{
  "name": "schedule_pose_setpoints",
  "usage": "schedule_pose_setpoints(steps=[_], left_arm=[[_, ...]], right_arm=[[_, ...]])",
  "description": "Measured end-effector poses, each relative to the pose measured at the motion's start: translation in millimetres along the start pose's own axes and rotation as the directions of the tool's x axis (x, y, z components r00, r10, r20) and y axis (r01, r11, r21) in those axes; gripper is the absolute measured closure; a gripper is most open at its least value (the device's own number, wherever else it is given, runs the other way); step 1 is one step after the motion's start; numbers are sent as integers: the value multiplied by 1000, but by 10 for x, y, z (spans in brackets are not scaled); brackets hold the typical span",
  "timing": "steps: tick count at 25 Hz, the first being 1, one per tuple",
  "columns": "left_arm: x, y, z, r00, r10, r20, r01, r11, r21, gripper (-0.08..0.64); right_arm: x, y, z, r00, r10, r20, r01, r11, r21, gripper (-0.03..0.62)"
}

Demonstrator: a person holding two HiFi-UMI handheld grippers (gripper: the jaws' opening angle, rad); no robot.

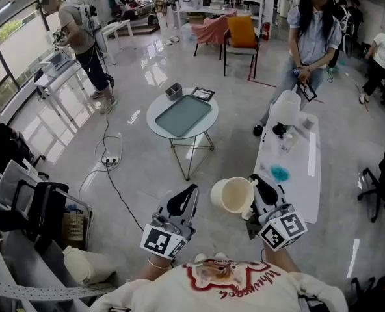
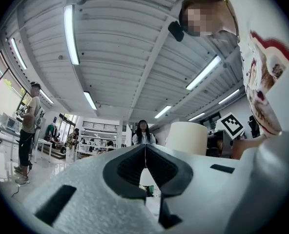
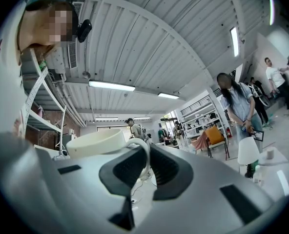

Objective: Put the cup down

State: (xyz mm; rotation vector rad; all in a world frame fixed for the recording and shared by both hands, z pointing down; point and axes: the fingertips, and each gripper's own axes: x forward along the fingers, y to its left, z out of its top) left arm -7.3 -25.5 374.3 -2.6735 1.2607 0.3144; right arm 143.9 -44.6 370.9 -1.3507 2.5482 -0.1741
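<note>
A cream cup (image 1: pixel 231 194) hangs in the air in front of me, tipped so its mouth faces the camera. My right gripper (image 1: pixel 253 188) is shut on the cup's handle (image 3: pixel 143 156); the cup's rim (image 3: pixel 96 142) shows just left of the jaws in the right gripper view. My left gripper (image 1: pixel 191 190) is held up beside it, to the left, shut with nothing between its jaws. From the left gripper view the cup (image 2: pixel 186 137) appears as a pale cylinder to the right of the left gripper (image 2: pixel 145 146).
A long white table (image 1: pixel 313 168) stands to the right with a blue cloth (image 1: pixel 279 172), a white lamp (image 1: pixel 286 108) and small items. A round table (image 1: pixel 161 108) with a grey tray stands ahead. A cable and power strip (image 1: pixel 110 160) lie on the floor. People stand around the room.
</note>
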Motion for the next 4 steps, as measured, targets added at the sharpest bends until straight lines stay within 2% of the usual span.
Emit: schedule_pose_setpoints(steps=[4], left_arm=[[14, 20, 13, 1000, 1, -2, -1, 1000, -3, 543]], right_arm=[[19, -5, 25, 1000, -2, 0, 2, 1000, 7, 543]])
